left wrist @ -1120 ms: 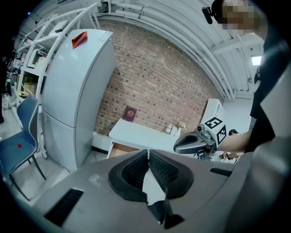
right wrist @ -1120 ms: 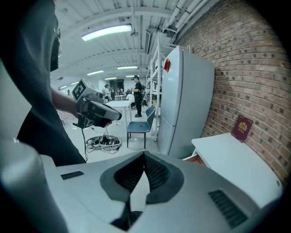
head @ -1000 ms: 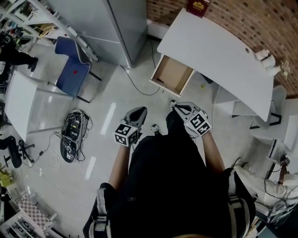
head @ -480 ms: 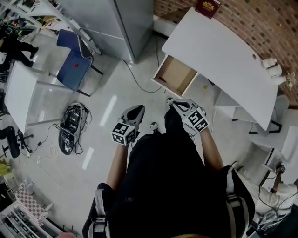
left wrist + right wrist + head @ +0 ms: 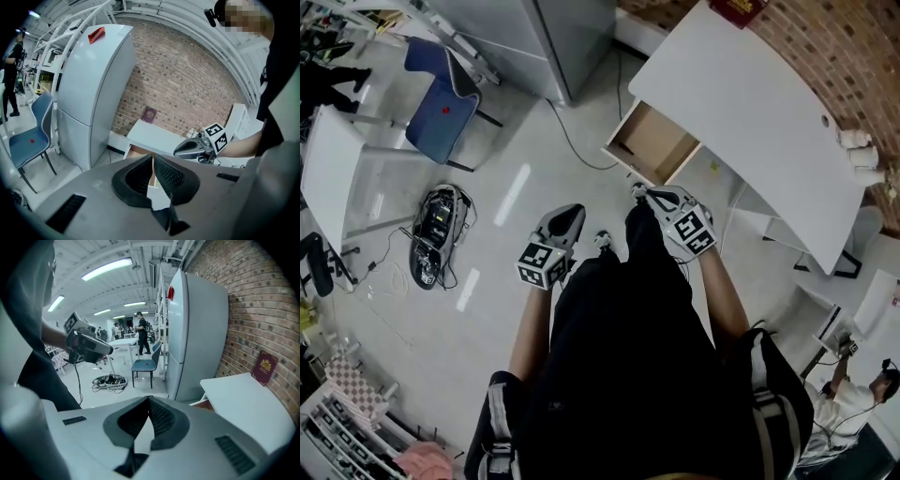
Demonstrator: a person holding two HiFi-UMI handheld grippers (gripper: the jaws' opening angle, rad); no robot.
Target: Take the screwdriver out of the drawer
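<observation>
The wooden drawer (image 5: 649, 145) stands pulled out from under the white table (image 5: 741, 103); its visible brown inside shows no screwdriver. My left gripper (image 5: 570, 215) is held at waist height over the floor, short of the drawer, jaws shut on nothing. My right gripper (image 5: 639, 192) is a little closer to the drawer's front, also shut and empty. In the left gripper view the shut left gripper (image 5: 153, 158) points toward the drawer (image 5: 138, 152), with the right gripper (image 5: 193, 147) to its right. In the right gripper view the shut right gripper (image 5: 149, 399) faces the fridge (image 5: 197, 324).
A grey fridge (image 5: 558, 37) stands left of the table, with a cable on the floor beside it. A blue chair (image 5: 436, 89) and a bundle of gear (image 5: 436, 234) lie to the left. A dark red booklet (image 5: 741, 9) sits on the table's far end. Brick wall behind.
The person has come slightly nearer the drawer, and both grippers sit a little closer to it. Both stay shut and empty.
</observation>
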